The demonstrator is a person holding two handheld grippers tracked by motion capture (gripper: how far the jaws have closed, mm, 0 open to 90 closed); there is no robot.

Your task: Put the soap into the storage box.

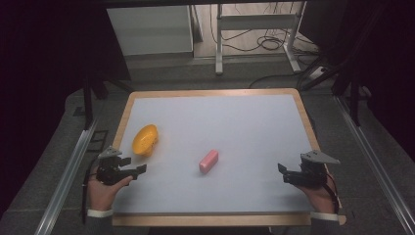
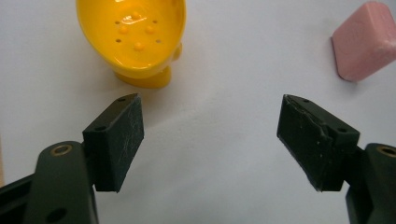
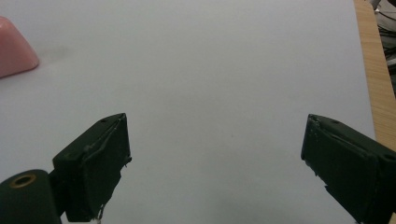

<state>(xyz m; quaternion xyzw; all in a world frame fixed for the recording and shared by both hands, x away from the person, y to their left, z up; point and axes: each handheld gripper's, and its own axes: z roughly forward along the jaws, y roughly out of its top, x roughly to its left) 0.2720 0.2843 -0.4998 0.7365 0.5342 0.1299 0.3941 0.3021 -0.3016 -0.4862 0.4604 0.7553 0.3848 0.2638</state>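
- Two hand-held grippers sit low over a white table with a wooden edge; the high view takes in the whole board, plus the dark floor, cables and a metal frame beyond its far side.
- Left gripper is at the near-left of the table, held in the person's left hand. Its jaws are spread wide with nothing between them, which its own view makes plain.
- Right gripper is at the near-right, close to the wooden edge, in the right hand. Its jaws also stand wide apart and empty.
- Yellow dish lies on the left side of the table, just beyond the left gripper. From above it reads as a plain oval; the left gripper view shows small holes and bumps in its bowl and a foot underneath.
- Pink block lies near the middle of the table, between the two grippers and well apart from both. The left gripper view catches one end at far right; the right gripper view shows a rounded corner at far left.
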